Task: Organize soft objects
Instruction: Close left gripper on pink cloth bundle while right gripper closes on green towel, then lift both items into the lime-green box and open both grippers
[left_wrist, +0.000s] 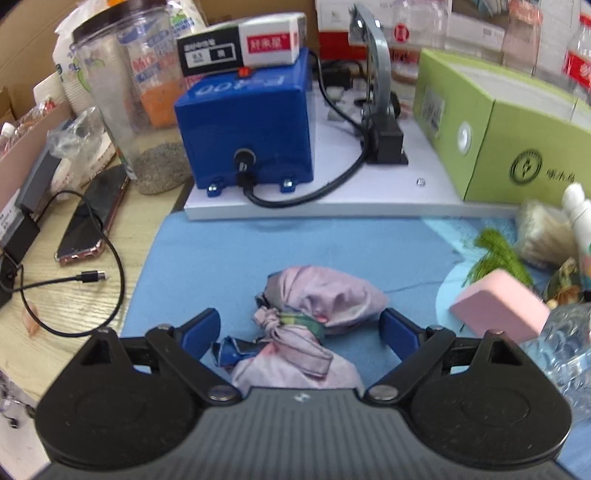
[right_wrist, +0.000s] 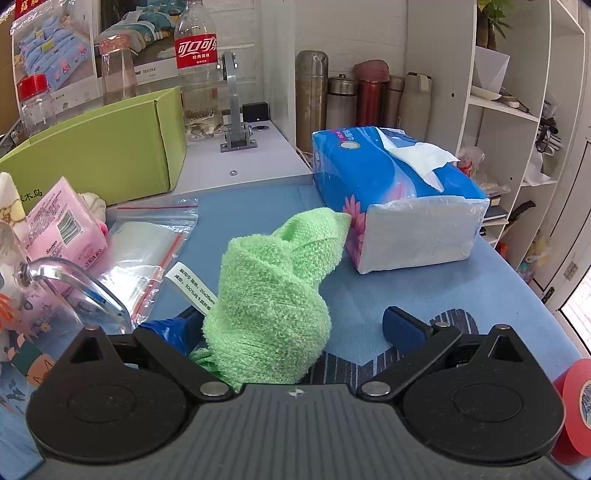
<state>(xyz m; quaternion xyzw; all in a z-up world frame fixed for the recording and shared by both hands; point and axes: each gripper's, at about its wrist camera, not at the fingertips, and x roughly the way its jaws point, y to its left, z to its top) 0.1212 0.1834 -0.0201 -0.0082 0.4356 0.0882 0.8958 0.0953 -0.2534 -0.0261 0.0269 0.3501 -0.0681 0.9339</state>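
In the left wrist view a knotted pink-lilac cloth bundle (left_wrist: 314, 325) lies on the blue mat (left_wrist: 221, 258) between the open blue fingers of my left gripper (left_wrist: 300, 328), not pinched. A pink sponge (left_wrist: 498, 306) and green fibres (left_wrist: 498, 258) lie to its right. In the right wrist view a rolled green towel (right_wrist: 269, 295) lies between the open fingers of my right gripper (right_wrist: 295, 326), touching the left finger (right_wrist: 177, 330). Its tip reaches a blue tissue pack (right_wrist: 399, 199).
Left wrist view: a blue machine (left_wrist: 247, 129) on a white board, a green box (left_wrist: 517, 122), a plastic jar (left_wrist: 129, 103), a phone (left_wrist: 92, 218) and cable on the wooden desk. Right wrist view: zip bags (right_wrist: 147, 240), pink packet (right_wrist: 62, 225), glass handle (right_wrist: 77, 288), red tape roll (right_wrist: 576, 406), thermoses (right_wrist: 369, 96).
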